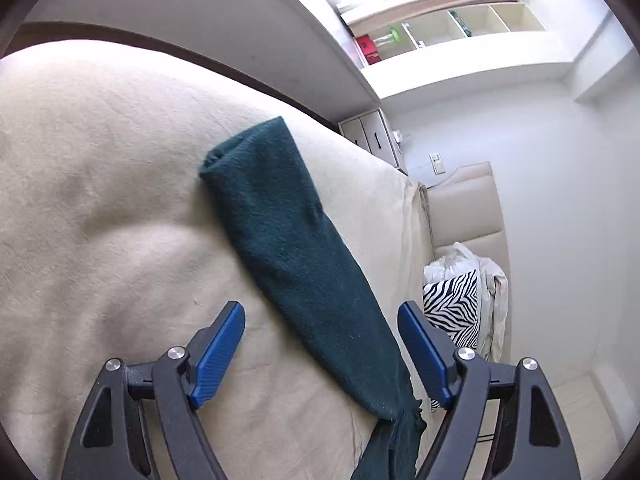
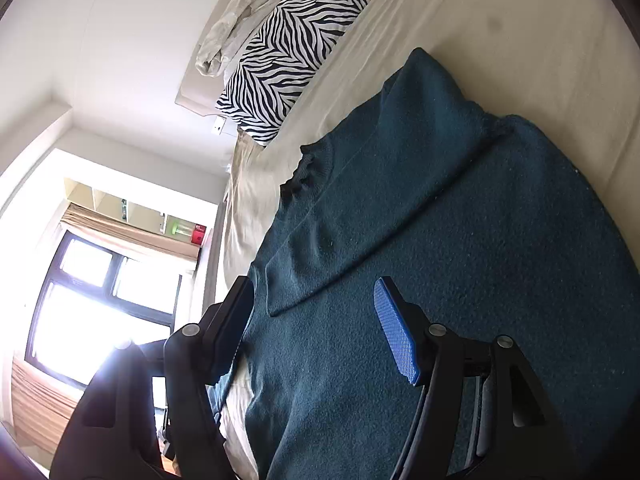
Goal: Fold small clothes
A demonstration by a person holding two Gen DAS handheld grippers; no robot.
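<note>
A dark teal knit sweater lies on a cream bed sheet (image 1: pixel 100 200). In the left wrist view one long sleeve (image 1: pixel 288 248) stretches from between my fingers up to its cuff near the bed's far edge. My left gripper (image 1: pixel 322 312) is open, its blue pads either side of the sleeve, just above it. In the right wrist view the sweater's body (image 2: pixel 460 280) fills the frame, with the collar (image 2: pixel 308 168) and a folded-in flap. My right gripper (image 2: pixel 316 300) is open, low over the body, holding nothing.
A zebra-striped pillow (image 2: pixel 288 52) and crumpled white bedding (image 2: pixel 248 8) lie at the padded headboard (image 1: pixel 468 208). A wall runs along the bed's far side. A window (image 2: pixel 100 300) and shelves (image 1: pixel 440 28) with small items are beyond.
</note>
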